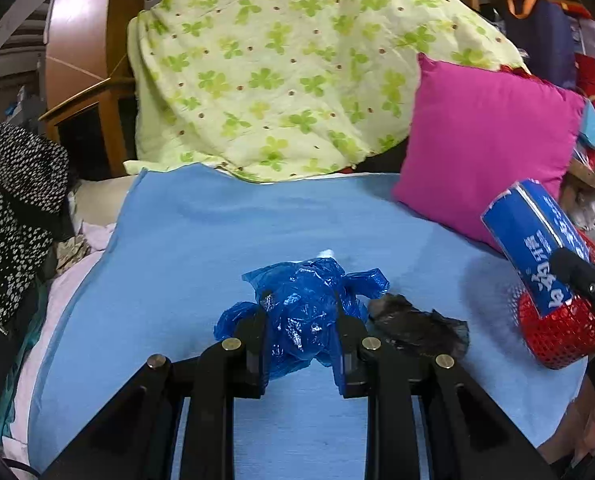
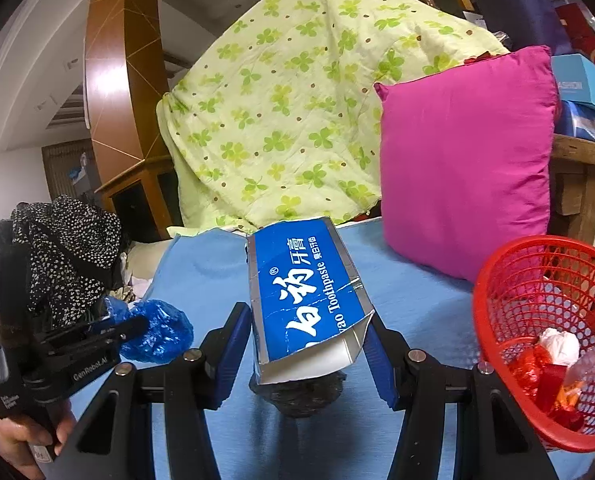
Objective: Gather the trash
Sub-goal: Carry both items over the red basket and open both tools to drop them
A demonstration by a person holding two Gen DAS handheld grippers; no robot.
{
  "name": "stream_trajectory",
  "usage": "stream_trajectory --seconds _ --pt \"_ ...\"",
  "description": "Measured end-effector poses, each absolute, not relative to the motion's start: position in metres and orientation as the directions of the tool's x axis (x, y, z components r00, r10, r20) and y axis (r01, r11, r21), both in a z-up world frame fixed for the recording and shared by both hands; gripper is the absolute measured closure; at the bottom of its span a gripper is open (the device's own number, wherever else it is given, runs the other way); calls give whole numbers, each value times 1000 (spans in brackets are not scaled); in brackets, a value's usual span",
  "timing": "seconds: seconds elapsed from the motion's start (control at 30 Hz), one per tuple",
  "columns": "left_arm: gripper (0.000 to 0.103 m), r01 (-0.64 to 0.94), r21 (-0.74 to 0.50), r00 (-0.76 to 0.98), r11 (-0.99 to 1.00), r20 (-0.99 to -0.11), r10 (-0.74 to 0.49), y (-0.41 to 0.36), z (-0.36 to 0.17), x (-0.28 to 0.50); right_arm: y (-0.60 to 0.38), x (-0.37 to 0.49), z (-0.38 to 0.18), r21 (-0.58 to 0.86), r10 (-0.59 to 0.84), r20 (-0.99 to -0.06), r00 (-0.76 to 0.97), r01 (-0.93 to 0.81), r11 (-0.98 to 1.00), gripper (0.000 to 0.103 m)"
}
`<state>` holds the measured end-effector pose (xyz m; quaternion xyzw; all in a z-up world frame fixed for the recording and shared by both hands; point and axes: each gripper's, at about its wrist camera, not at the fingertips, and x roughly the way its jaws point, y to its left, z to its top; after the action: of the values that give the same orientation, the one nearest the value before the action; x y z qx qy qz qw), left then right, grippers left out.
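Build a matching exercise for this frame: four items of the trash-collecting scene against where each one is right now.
Things:
1. crumpled blue plastic bag
2. blue toothpaste carton
3. crumpled black plastic bag
4. white paper wad

Places:
A. inside the red mesh basket
B. lying loose on the light blue cloth
C. clamped in the left gripper
D. clamped in the right gripper

Pairs: 1-C, 2-D, 3-B, 4-A
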<state>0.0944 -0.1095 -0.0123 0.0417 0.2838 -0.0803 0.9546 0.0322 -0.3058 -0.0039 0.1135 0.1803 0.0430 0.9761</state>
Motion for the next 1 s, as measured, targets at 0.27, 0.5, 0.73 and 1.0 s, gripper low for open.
stream_trajectory --seconds 0.27,0.5,0.73,1.0 --pt "77 235 29 812 972 -555 -180 -133 -9 92 -333 23 3 261 97 -310 946 -13 965 45" --pt "77 296 -44 786 954 -557 -269 -148 -5 90 -360 9 6 269 25 -281 959 54 962 45" --pt "77 388 -83 768 918 -521 -372 -175 16 78 -411 -20 14 336 -89 -221 971 162 928 45" --pt "77 505 -96 720 858 -501 -480 -226 42 69 -471 -45 13 442 -192 -205 960 266 856 45"
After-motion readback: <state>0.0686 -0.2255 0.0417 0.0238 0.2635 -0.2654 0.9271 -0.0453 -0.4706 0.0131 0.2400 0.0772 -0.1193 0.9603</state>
